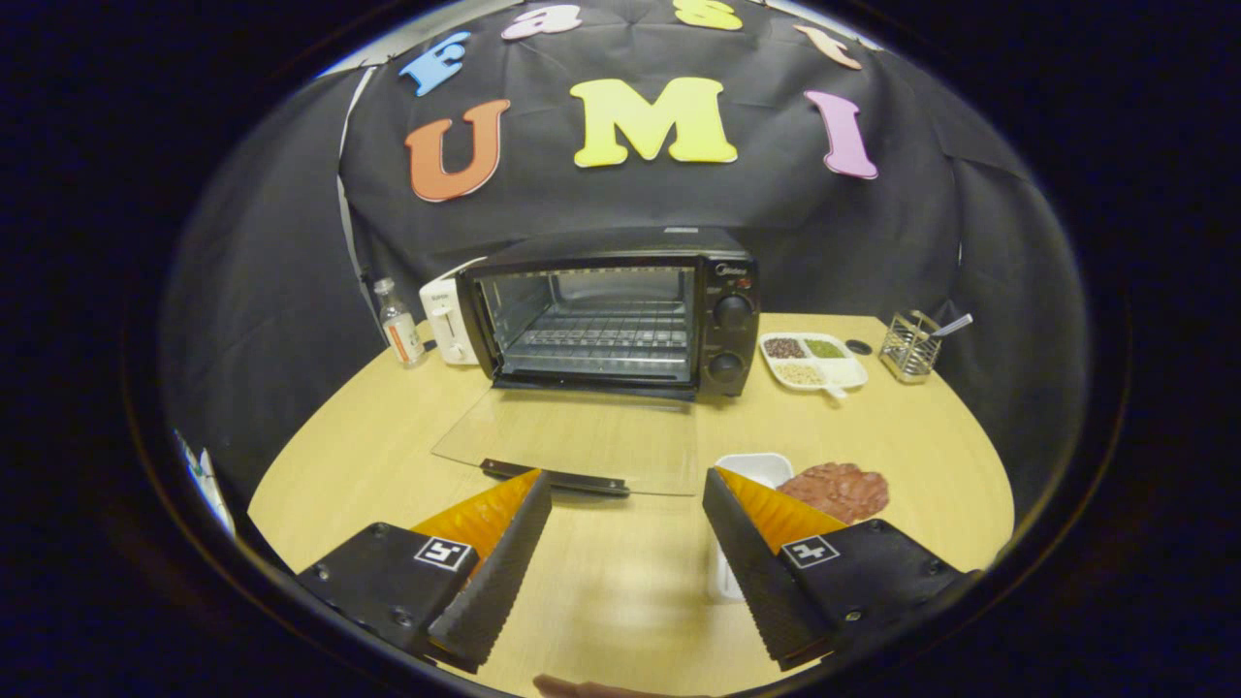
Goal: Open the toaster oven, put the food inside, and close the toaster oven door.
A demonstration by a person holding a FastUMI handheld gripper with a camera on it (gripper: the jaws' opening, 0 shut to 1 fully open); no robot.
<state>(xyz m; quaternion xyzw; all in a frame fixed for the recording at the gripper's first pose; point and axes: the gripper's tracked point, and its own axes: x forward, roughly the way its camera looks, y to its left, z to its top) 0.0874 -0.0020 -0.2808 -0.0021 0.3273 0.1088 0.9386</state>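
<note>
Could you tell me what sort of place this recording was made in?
Probably a mock kitchen in a booth: an open toaster oven, a divided dish of foods and a utensil holder on a wooden table; gripper open.

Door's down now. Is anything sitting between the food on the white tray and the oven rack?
Nothing visible blocks it. The toaster oven door lies flat open and the rack looks bare. The food on its white tray sits right of the door, beside the open gripper.
</note>
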